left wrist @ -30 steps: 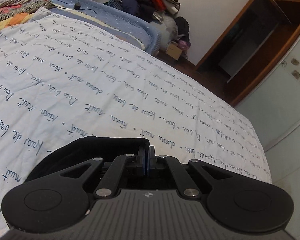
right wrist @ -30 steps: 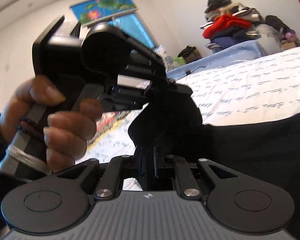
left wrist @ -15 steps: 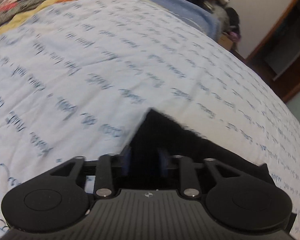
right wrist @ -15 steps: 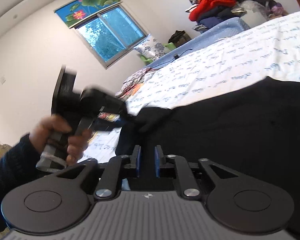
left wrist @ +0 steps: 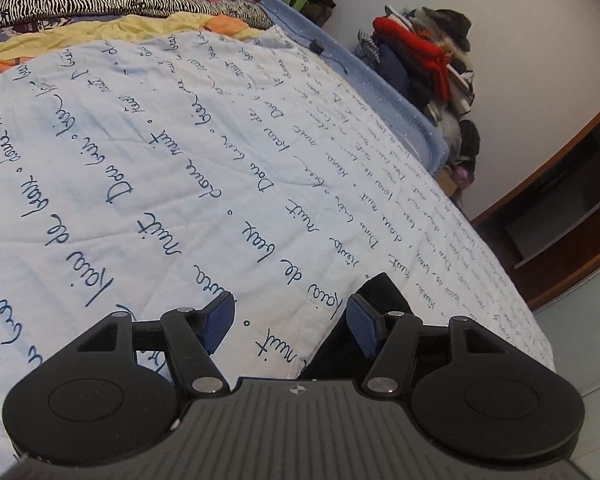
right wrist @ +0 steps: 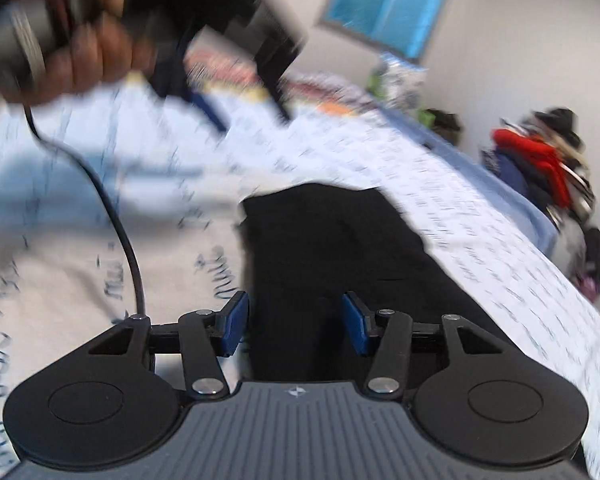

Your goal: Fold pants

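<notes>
From my seat, left wrist view first: the left gripper (left wrist: 286,322) has its jaws spread and opening wider, blue pads (left wrist: 219,322) clear of everything, only the script-printed bedspread (left wrist: 148,168) between them. A corner of the black pants (left wrist: 380,292) pokes up just behind the right-hand pad, lying on the spread, not pinched. Farther right, a heap of clothes (left wrist: 424,60) sits beyond the bed's edge (red item on top). Right wrist view, badly smeared: at upper left a hand (right wrist: 80,52) grips the other tool's handle, a thin black cable (right wrist: 108,208) trailing down from it. The right gripper (right wrist: 296,322) is parted and opening too; the pants (right wrist: 332,248) lie flat on the bedspread (right wrist: 80,220) between and beyond its pads, but neither pad presses the cloth. A window (right wrist: 384,12) shows on the far wall.
</notes>
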